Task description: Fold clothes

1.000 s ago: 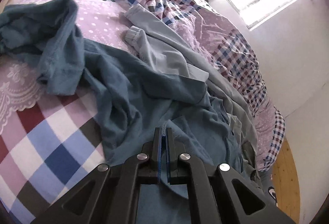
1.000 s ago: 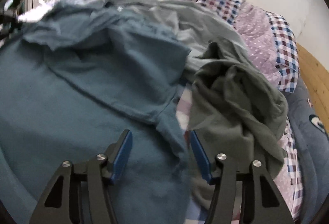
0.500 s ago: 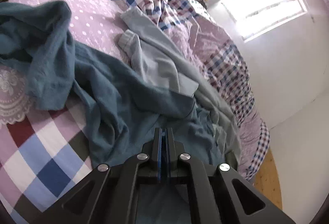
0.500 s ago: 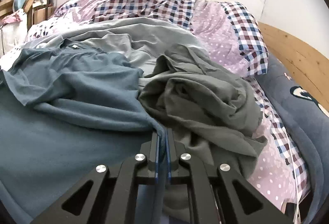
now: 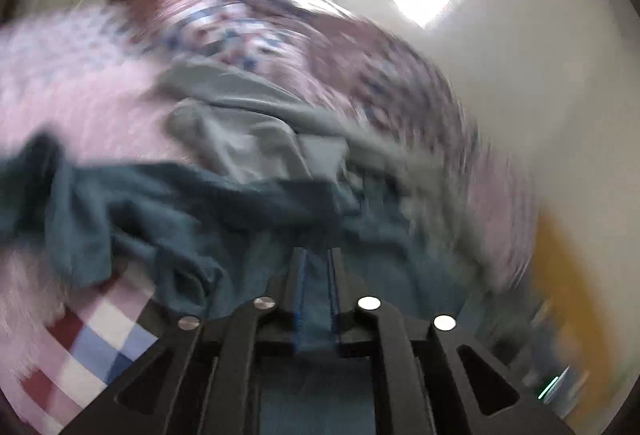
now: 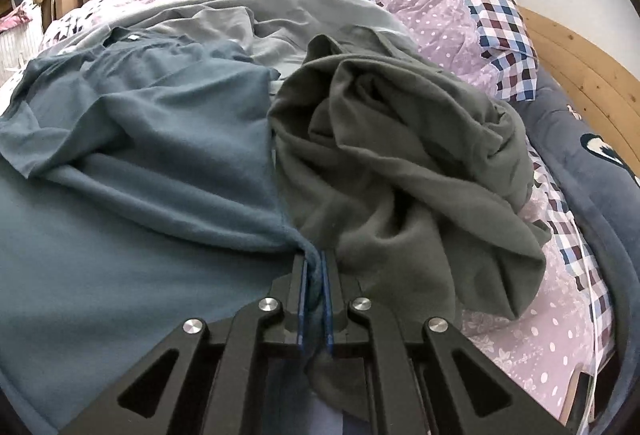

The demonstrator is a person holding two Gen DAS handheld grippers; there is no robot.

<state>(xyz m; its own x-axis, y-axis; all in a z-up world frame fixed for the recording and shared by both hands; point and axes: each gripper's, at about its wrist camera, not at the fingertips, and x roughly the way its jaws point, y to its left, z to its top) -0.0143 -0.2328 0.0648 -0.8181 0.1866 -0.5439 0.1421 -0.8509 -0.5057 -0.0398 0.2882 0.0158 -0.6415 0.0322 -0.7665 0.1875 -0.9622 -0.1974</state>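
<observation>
Teal shirt (image 6: 160, 155) pinched between right jaws

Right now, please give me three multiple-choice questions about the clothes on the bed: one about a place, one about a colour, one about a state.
1. Where does the dark grey garment lie relative to the blue garment in the right wrist view?
A. on its right
B. on its left
C. fully under it

2. What colour is the fabric between the fingers of the right gripper?
A. red
B. blue
C. white

3. In what state is the dark grey garment?
A. folded flat
B. hanging up
C. crumpled in a heap

Answers: 1 A, the grey heap lies to the right of the blue cloth. 2 B, a blue edge runs into the closed fingers. 3 C, it shows many loose folds.
</observation>
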